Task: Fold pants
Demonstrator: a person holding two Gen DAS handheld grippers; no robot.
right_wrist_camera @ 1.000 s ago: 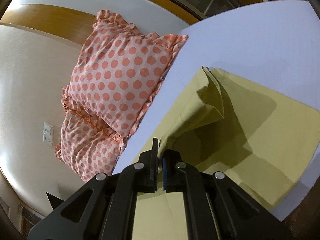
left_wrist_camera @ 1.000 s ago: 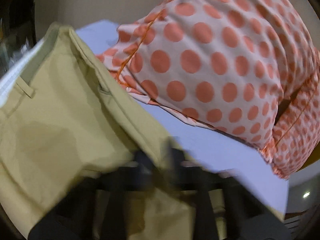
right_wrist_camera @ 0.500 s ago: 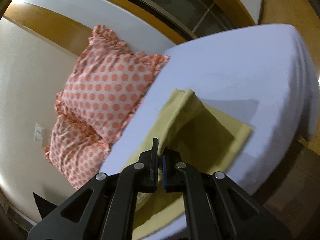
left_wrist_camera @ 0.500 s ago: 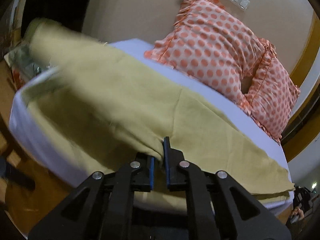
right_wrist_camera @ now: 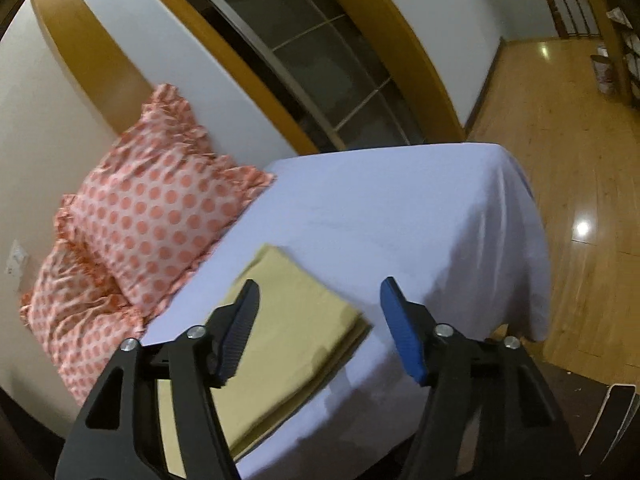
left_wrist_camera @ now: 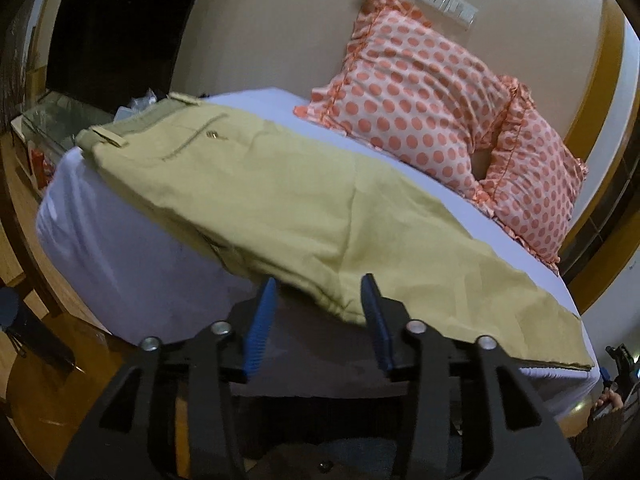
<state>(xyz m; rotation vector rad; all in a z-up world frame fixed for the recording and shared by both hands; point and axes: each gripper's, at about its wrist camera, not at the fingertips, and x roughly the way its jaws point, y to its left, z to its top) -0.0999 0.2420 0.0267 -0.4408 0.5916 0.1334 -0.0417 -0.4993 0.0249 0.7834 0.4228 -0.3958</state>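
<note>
Spreading across the white bed (left_wrist_camera: 132, 264), the khaki pants (left_wrist_camera: 280, 200) lie lengthwise with one leg laid over the other, waistband at the far corner, hems near the polka-dot pillows (left_wrist_camera: 420, 92). Left gripper (left_wrist_camera: 318, 312) and right gripper (right_wrist_camera: 320, 320) both stand spread apart, holding nothing. Judging by this, the first fold is done; crosswise folds remain.

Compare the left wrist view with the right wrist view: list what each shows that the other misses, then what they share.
Only the left wrist view shows the pants' waistband with its belt loops, a back pocket, and the open left gripper at the near edge of the pants.

Only the right wrist view shows the leg ends stacked flat, the open right gripper, a sliding glass door and the wooden floor.

Both show the khaki pants on the white bed, two polka-dot pillows and a wall switch plate.
</note>
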